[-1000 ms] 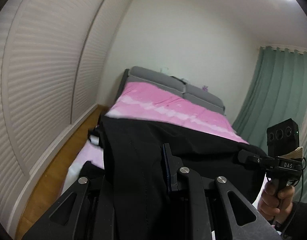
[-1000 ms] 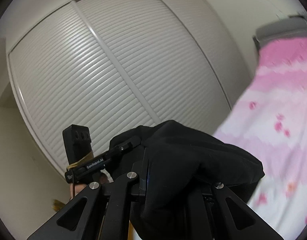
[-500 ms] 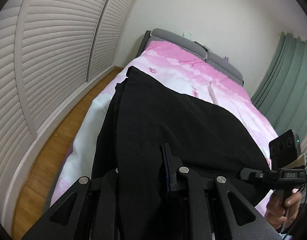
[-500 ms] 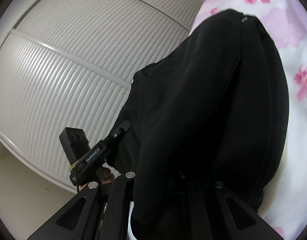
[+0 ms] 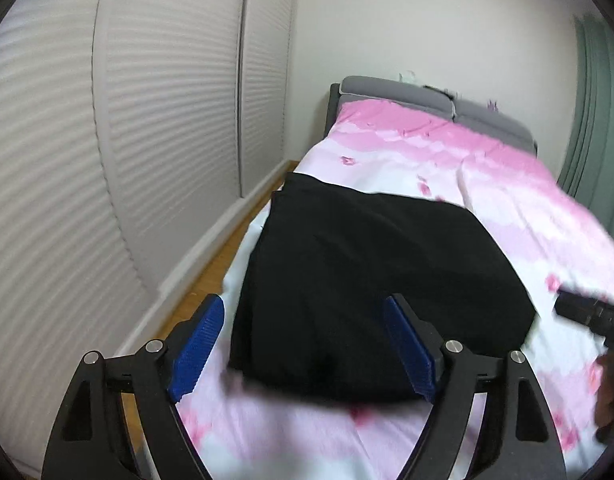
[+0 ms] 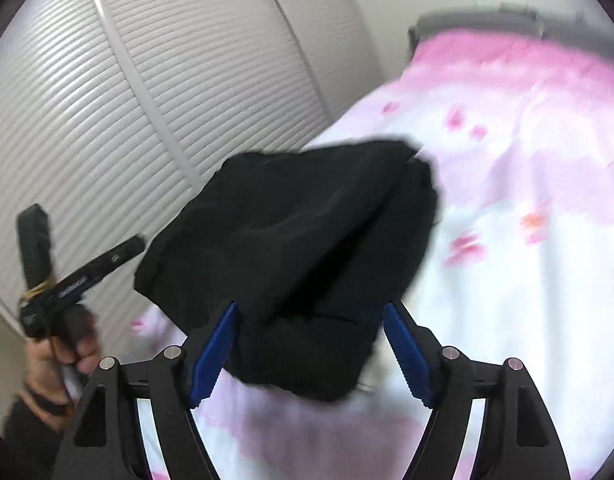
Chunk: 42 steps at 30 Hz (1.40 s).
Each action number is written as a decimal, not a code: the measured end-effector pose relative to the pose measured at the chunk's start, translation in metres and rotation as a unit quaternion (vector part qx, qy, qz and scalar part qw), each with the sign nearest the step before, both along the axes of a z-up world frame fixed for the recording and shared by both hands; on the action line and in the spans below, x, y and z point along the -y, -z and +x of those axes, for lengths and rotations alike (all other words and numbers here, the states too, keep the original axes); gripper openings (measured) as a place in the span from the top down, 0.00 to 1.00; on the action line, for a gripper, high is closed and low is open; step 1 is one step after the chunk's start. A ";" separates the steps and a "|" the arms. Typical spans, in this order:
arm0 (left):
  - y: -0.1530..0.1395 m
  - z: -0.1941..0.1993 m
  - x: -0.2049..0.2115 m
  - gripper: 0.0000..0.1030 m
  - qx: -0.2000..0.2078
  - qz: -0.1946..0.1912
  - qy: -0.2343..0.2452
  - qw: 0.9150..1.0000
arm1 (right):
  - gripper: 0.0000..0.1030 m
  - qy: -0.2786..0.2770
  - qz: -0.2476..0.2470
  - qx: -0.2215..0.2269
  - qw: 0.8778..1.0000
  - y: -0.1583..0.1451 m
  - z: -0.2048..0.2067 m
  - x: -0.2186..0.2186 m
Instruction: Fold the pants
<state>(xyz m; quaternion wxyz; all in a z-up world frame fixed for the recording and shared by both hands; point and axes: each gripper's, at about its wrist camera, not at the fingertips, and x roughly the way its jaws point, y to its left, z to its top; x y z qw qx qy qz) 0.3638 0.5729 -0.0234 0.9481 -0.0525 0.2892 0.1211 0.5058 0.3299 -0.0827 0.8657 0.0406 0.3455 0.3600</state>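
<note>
The black pants (image 5: 371, 276) lie folded in a flat rectangle on the pink floral bedspread (image 5: 527, 200), near the bed's left edge. My left gripper (image 5: 303, 320) is open above their near left end, blue pads (image 5: 197, 344) wide apart and holding nothing. In the right wrist view the pants (image 6: 307, 240) lie on the bed as a thick folded stack. My right gripper (image 6: 311, 320) is open just above their near end, empty. The left gripper (image 6: 79, 276) shows at the left of that view; the right one (image 5: 587, 312) shows at the right of the left view.
White louvred wardrobe doors (image 5: 127, 140) run along the left, with a strip of wooden floor (image 5: 223, 264) between them and the bed. A grey headboard (image 5: 427, 98) stands at the far end. Green curtains (image 5: 595, 120) hang at the right.
Both grippers held the pants in the air, laid them down on the bed, then opened and let go. Both have drawn back; the pants rest folded on the bedspread.
</note>
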 end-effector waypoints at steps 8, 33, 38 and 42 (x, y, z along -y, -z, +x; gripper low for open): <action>-0.047 -0.085 0.127 0.15 0.013 0.057 -0.009 0.998 | 0.23 0.053 -0.096 0.147 0.983 -0.055 -0.103 0.073; -0.082 -0.263 0.486 0.08 0.078 0.050 0.091 0.992 | 0.13 0.256 -0.095 0.166 0.948 -0.122 -0.363 0.445; -0.070 -0.282 0.512 0.08 0.063 0.042 0.085 0.993 | 0.13 0.281 -0.087 0.158 0.943 -0.120 -0.389 0.478; -0.064 -0.293 0.520 0.08 0.054 0.028 0.081 0.995 | 0.13 0.300 -0.085 0.163 0.936 -0.121 -0.410 0.497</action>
